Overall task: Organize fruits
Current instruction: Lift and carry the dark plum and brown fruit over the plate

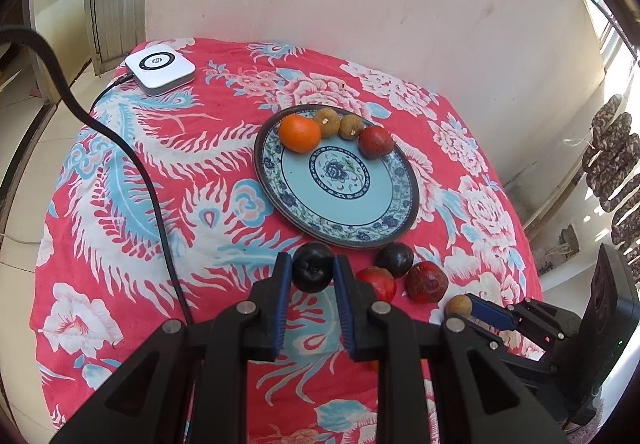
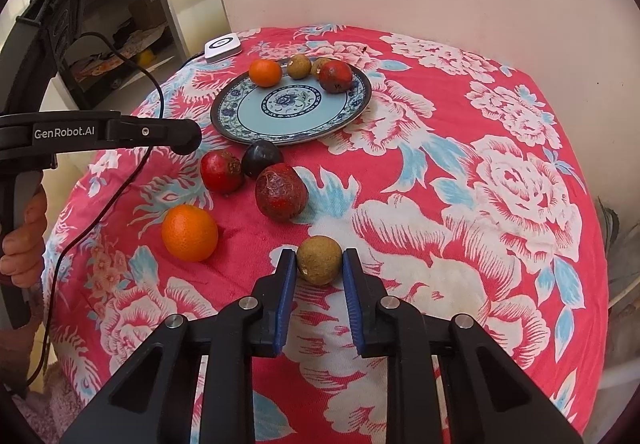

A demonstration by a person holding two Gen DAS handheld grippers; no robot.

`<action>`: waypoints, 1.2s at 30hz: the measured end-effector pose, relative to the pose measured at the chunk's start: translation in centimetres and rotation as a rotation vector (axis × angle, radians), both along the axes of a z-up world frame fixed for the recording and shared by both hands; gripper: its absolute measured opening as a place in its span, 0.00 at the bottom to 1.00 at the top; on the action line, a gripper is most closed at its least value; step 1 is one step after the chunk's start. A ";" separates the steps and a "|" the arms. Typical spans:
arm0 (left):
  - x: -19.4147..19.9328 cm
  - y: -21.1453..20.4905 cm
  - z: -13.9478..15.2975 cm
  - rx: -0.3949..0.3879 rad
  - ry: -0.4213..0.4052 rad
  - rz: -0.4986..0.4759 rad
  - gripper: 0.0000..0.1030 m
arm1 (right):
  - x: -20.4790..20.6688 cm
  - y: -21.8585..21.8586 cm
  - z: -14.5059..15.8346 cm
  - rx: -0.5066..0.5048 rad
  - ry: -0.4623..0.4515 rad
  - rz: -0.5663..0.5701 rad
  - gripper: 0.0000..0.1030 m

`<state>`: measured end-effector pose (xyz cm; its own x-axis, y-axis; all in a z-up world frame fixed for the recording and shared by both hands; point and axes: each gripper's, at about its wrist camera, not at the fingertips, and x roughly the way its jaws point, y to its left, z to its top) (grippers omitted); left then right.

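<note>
Near the table's front edge, the left gripper [image 1: 309, 272] is clamping a dark plum [image 1: 312, 272] and the right gripper [image 2: 319, 263] is squeezing a brown longan-like fruit [image 2: 319, 259]; both should be lifting gently toward the plate [image 2: 248, 120].

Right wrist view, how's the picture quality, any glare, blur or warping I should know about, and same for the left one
Right wrist view: sharp, evenly lit, soft shadows under the tan fruit between the right gripper fingers; fisheye bends the tablecloth edge, dark vignette in the corners. Left wrist view: equally sharp on the plate and the dark fruit in the left gripper; blown-out daylight at the right edge, same curved distortion.
</note>
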<state>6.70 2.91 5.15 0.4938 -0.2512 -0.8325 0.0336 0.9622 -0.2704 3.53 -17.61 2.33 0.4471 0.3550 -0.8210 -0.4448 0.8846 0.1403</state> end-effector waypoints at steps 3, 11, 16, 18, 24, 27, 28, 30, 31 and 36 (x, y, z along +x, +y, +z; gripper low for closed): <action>0.1 0.2 0.2 -0.001 -0.005 0.004 0.22 | 0.0 -0.2 0.6 0.002 -0.013 -0.003 0.24; 0.6 0.3 0.9 -0.003 -0.032 0.002 0.22 | 0.6 0.0 2.3 -0.003 -0.062 0.004 0.24; 1.4 0.5 1.2 0.003 -0.044 0.009 0.22 | 1.5 0.6 3.0 -0.005 -0.084 0.014 0.24; 1.8 0.6 1.2 0.004 -0.045 0.011 0.22 | 2.0 1.0 3.2 -0.004 -0.095 0.024 0.24; 3.5 0.3 0.9 0.008 -0.039 0.002 0.22 | 3.9 2.7 3.4 -0.001 -0.113 0.063 0.24; 4.3 0.0 0.7 0.020 -0.038 -0.006 0.22 | 4.9 3.7 3.3 0.000 -0.117 0.084 0.24; 4.5 0.0 0.6 0.023 -0.037 -0.008 0.22 | 5.2 4.1 3.3 -0.002 -0.119 0.090 0.24; 4.9 -0.1 0.4 0.027 -0.033 -0.010 0.22 | 5.8 4.6 3.2 -0.007 -0.121 0.102 0.24; 5.2 -0.1 0.3 0.028 -0.033 -0.011 0.22 | 6.0 4.9 3.2 -0.009 -0.122 0.108 0.24; 6.2 -0.2 0.0 0.027 -0.029 -0.016 0.22 | 7.4 6.0 2.7 -0.015 -0.125 0.126 0.24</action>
